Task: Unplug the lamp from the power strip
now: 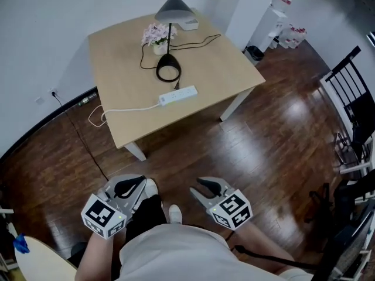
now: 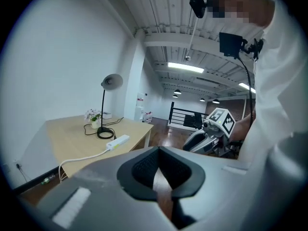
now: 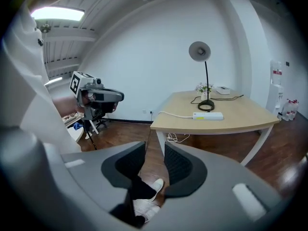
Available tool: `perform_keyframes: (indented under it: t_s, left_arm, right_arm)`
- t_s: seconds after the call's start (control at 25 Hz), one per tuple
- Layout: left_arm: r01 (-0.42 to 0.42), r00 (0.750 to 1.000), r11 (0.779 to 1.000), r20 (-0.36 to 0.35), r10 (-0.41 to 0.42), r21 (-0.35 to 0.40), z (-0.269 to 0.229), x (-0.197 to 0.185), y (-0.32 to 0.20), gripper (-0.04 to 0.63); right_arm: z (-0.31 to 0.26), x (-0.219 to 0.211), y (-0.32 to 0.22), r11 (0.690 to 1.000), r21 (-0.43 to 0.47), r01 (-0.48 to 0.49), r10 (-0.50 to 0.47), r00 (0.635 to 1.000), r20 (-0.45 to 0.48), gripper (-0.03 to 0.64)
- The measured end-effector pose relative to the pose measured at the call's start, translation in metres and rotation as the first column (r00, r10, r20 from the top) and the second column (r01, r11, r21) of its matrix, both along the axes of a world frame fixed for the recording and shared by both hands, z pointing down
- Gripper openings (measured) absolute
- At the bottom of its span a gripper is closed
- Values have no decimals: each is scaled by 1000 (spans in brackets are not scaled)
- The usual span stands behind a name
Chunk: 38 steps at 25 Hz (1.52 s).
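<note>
A black desk lamp point(image 1: 170, 10) stands on the light wooden table point(image 1: 234, 63), far ahead of me. Its black cord loops to a plug point(image 1: 176, 86) in the white power strip point(image 1: 178, 95) near the table's front edge. Both grippers hang low by my legs, well short of the table. My left gripper point(image 1: 133, 186) is shut with nothing in it. My right gripper point(image 1: 197, 187) stands open by a narrow gap, empty. The left gripper view has the lamp point(image 2: 110, 82) and strip point(image 2: 118, 142) at left. The right gripper view shows the lamp point(image 3: 199, 51) and strip point(image 3: 208, 115) to the right.
A small pot of pink flowers point(image 1: 156, 37) and a white box point(image 1: 188, 23) sit by the lamp. The strip's white cable point(image 1: 114, 111) drops off the table's left edge toward a wall outlet point(image 1: 54, 92). Black chairs point(image 1: 351, 110) stand at the right on the dark wood floor.
</note>
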<state>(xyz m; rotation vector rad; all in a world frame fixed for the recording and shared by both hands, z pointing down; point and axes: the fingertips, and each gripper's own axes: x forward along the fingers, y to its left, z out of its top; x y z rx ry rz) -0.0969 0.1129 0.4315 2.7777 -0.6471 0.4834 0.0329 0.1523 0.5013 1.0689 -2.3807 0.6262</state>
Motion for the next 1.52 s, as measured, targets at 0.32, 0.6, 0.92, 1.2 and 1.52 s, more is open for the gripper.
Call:
perform_keyframes:
  t_s: [0.32, 0.6, 0.92, 1.2, 1.52]
  left_arm:
    - [-64, 998, 998, -26, 64, 7, -20, -15, 64, 5]
    - [-134, 990, 990, -50, 135, 36, -46, -31, 104, 5]
    - [-152, 987, 988, -56, 152, 3, -41, -52, 140, 5]
    - [-189, 981, 982, -51, 189, 2, -41, -46, 153, 5]
    - [-201, 978, 980, -63, 201, 9, -41, -34, 165, 5]
  right_arm:
    - [-42, -9, 47, 995, 75, -67, 67, 998, 10, 130]
    - [-67, -46, 88, 994, 82, -76, 75, 997, 26, 130]
    - [-80, -71, 123, 992, 103, -73, 70, 997, 29, 130]
    - [-88, -79, 129, 990, 122, -67, 62, 997, 38, 130]
    - [-88, -76, 138, 989, 136, -61, 57, 998, 39, 130]
